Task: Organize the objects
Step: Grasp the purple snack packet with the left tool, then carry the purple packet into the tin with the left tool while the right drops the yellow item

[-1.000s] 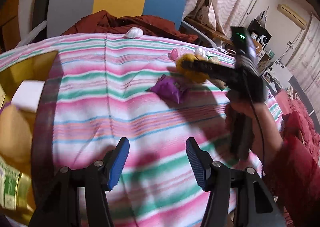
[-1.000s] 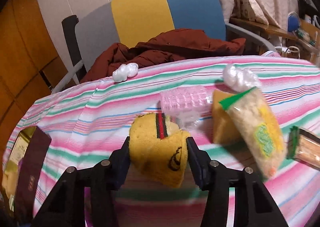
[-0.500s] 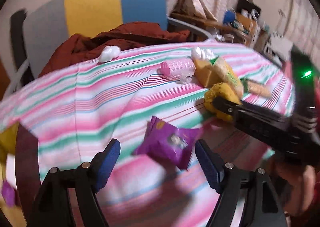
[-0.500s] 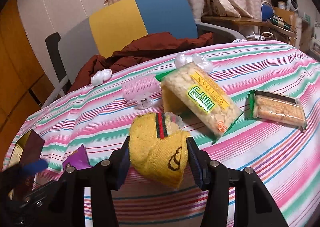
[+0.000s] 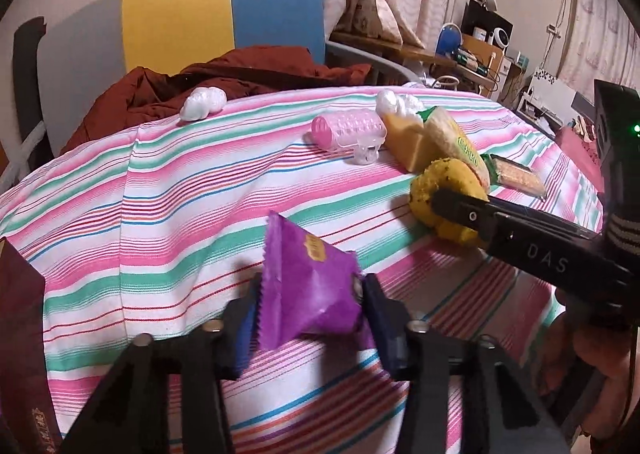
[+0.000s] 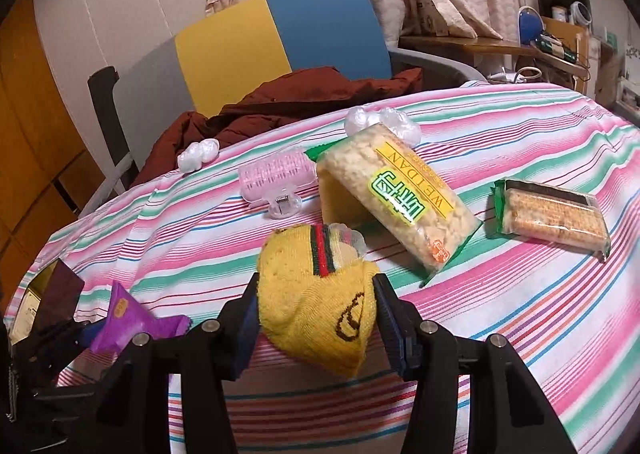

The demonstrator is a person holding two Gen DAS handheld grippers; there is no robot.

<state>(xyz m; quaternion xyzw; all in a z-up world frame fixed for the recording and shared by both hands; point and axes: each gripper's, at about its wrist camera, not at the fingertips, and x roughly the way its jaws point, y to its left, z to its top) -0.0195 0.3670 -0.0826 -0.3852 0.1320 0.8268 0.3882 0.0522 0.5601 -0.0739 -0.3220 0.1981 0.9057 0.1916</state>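
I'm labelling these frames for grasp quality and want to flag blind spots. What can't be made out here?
- Dark box: cut off by the left edge in the left wrist view, so its contents are unseen.
- Yellow block: mostly hidden behind the leaning puffed-snack packet in the right wrist view.
- Underside of the yellow sock: covered by the right tool.
- Purple packet label: too small to read, left wrist view.

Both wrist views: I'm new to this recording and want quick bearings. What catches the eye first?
The left gripper, whose jaws have just been closing, pinches a purple snack packet at the near edge of the striped tablecloth. Beside it the right gripper clamps a yellow sock. Farther back a rice-cracker bag leans on something orange, next to a pink hair roller.
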